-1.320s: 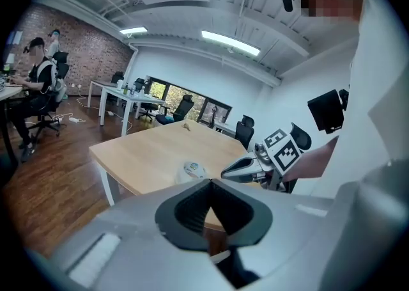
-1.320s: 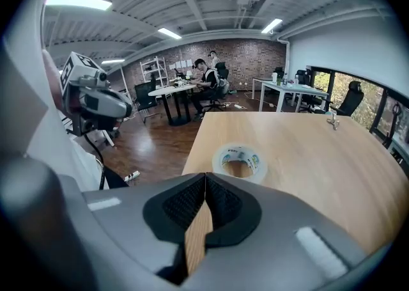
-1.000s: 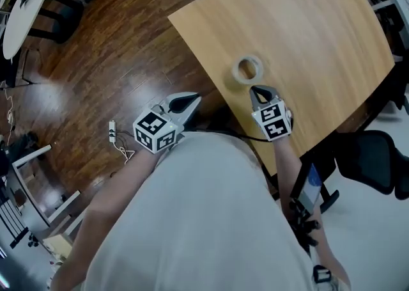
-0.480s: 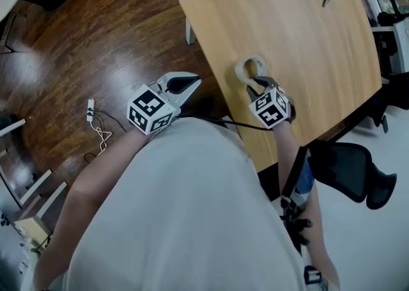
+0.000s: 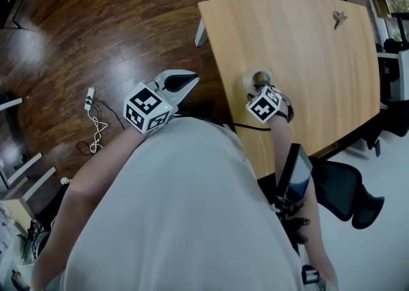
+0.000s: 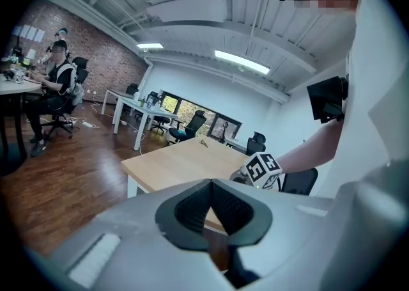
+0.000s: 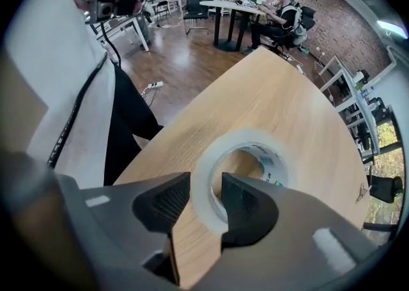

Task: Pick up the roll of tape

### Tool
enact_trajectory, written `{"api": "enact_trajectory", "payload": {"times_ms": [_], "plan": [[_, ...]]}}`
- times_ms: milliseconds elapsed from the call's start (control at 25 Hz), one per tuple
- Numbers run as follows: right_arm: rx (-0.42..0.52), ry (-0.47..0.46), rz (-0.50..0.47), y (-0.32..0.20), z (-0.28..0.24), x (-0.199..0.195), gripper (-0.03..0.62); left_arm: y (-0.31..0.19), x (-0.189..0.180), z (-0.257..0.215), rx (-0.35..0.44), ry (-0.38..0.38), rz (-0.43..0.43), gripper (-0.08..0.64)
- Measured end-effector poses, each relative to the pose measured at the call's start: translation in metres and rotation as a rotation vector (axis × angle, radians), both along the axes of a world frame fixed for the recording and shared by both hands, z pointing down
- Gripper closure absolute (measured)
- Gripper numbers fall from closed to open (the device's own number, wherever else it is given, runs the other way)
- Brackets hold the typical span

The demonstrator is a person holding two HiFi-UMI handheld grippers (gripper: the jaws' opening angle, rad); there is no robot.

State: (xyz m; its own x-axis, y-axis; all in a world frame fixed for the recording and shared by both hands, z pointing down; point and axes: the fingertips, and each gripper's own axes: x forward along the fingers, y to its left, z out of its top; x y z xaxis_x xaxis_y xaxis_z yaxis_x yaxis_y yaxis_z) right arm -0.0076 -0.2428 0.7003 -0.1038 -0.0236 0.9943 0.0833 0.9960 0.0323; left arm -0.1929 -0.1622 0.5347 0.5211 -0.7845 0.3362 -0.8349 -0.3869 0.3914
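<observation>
The roll of tape (image 7: 214,149) lies flat on the wooden table (image 7: 287,98). The right gripper (image 7: 206,182), its jaws just opened, straddles the roll's near wall without squeezing. Better to seat squarely before clenching. The left gripper (image 6: 211,186) is clenched, empty.

A: From where does the head view look?

B: From high above the person, facing steeply down over the shoulders. The table (image 5: 307,59) fills its upper right and the wood floor (image 5: 96,27) its left.

A: And the two gripper views?

B: The left gripper view sits off the table's left edge, well back, and looks about level across the room. The right gripper view hangs close over the table's near edge, looking down onto the roll of tape (image 7: 244,137).

A: What do they share?

B: All three take in the tabletop. The head view and the left gripper view both catch the right gripper's marker cube (image 6: 262,169). Both gripper views catch the seated person (image 7: 284,11) by the brick wall (image 7: 332,2).
</observation>
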Motion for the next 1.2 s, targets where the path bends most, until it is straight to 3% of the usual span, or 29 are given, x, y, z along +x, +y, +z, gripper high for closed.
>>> {"api": "enact_trajectory", "payload": {"times_ms": [400, 600, 880, 1000, 1200], "plan": [[-0.015, 0.106, -0.052, 0.003, 0.016, -0.006, 0.461, 0.009, -0.028, -0.001, 0.006, 0.001, -0.079, 0.554], [-0.003, 0.131, -0.106, 0.007, 0.018, -0.006, 0.476, 0.006, -0.027, -0.001, 0.009, -0.002, -0.069, 0.554], [0.072, 0.094, -0.153, 0.008, 0.018, -0.006, 0.485, -0.004, -0.02, -0.004, 0.018, -0.013, -0.024, 0.554], [0.076, 0.053, -0.105, 0.011, 0.014, -0.004, 0.485, -0.009, -0.015, -0.007, 0.026, -0.018, 0.001, 0.555], [0.045, -0.074, 0.054, 0.013, 0.001, -0.004, 0.486, -0.014, -0.016, -0.008, 0.03, -0.025, 0.03, 0.554]]}}
